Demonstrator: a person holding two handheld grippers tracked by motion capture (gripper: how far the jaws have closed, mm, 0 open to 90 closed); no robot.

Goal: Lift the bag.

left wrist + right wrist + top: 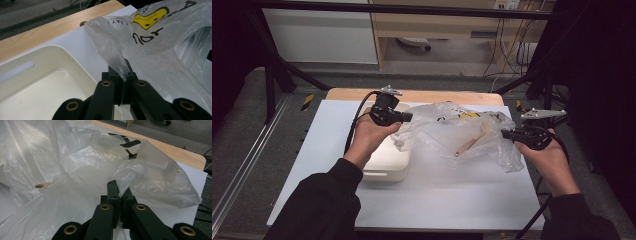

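A clear plastic bag with yellow and black print hangs spread between my two grippers above the white table sheet. My left gripper is shut on the bag's left edge; in the left gripper view the film is pinched between the closed jaws. At the bag's right edge my right gripper is shut, with the film caught between its jaws. Inside the bag lies a light wooden utensil; its holed handle end shows through the film.
A cream plastic tray sits under my left hand, empty inside. The white sheet covers a wooden table. Black frame bars and cables stand around the table's far edge and sides.
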